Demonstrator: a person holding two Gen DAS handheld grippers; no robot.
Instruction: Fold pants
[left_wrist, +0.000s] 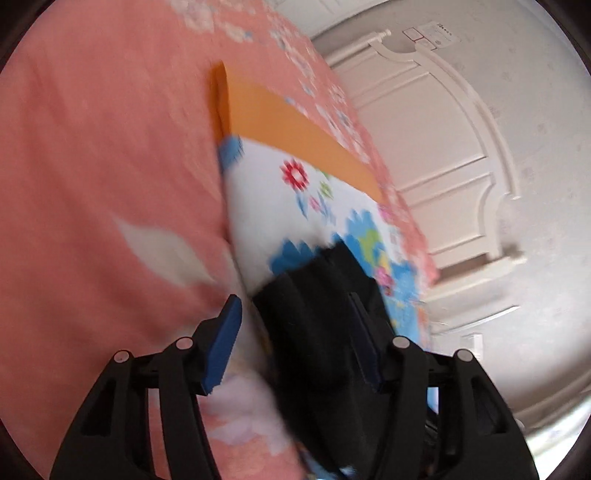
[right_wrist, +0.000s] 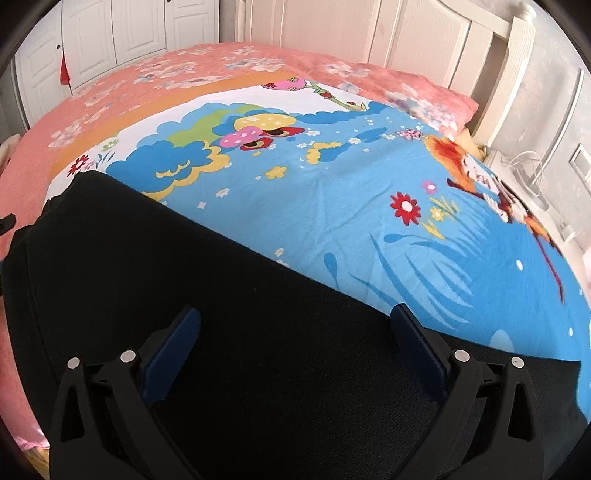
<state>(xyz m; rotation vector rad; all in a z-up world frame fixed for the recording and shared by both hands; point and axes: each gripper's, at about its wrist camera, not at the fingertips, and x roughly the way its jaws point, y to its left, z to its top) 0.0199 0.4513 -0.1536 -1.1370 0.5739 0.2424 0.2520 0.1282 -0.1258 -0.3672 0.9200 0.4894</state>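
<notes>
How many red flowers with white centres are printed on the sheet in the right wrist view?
2. One red flower sits on the blue area at right; the other red flower is on the white area at left, above the black pants. The pants may hide more.

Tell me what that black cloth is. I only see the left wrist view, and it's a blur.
Observer: It's the pants, lying flat across a cartoon sheet.
Operator: Is anything else holding them?
Observer: No. The right gripper is wide open over the pants, and its pads are closed on nothing.
Operator: What lies beyond the sheet?
Observer: A pink pillow against a pale headboard.
</notes>
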